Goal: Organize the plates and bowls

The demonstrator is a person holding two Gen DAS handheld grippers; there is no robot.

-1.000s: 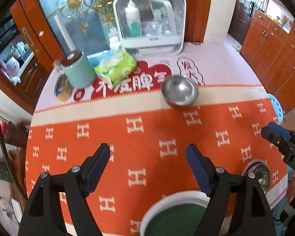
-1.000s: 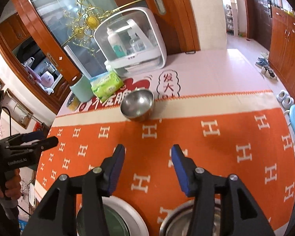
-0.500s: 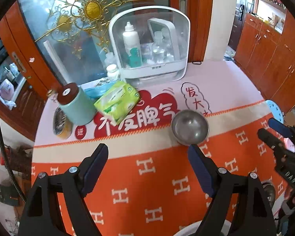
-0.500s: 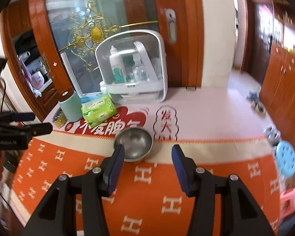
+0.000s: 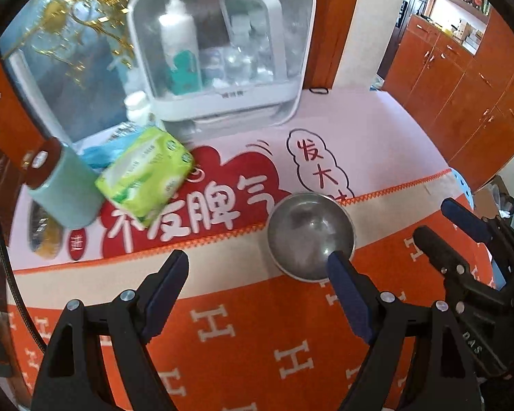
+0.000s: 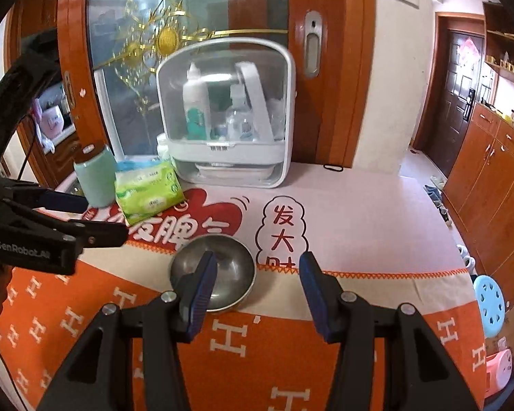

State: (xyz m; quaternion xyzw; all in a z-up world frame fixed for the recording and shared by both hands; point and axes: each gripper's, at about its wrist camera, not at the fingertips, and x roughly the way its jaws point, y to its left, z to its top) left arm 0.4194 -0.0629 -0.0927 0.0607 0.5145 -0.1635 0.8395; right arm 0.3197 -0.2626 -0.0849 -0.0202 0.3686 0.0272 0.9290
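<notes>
In the right wrist view, a blue finger (image 6: 202, 286) covers the near left part of the steel bowl (image 6: 231, 267). The tin (image 5: 39, 236) behind the green canister (image 5: 65, 191) is blurred at left.

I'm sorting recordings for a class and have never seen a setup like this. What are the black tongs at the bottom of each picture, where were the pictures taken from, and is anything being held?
The tongs are grippers that a person holds, one per hand, each with a wide-angle camera looking along its fingers. One picture comes from the left hand-held gripper, the other from the right hand-held gripper. Both are open and empty. On the orange tablecloth sits a steel bowl, just ahead of the fingers. Behind it lie a green tissue pack, a teal canister and a clear-lidded white case of bottles. Nothing is held.
</notes>
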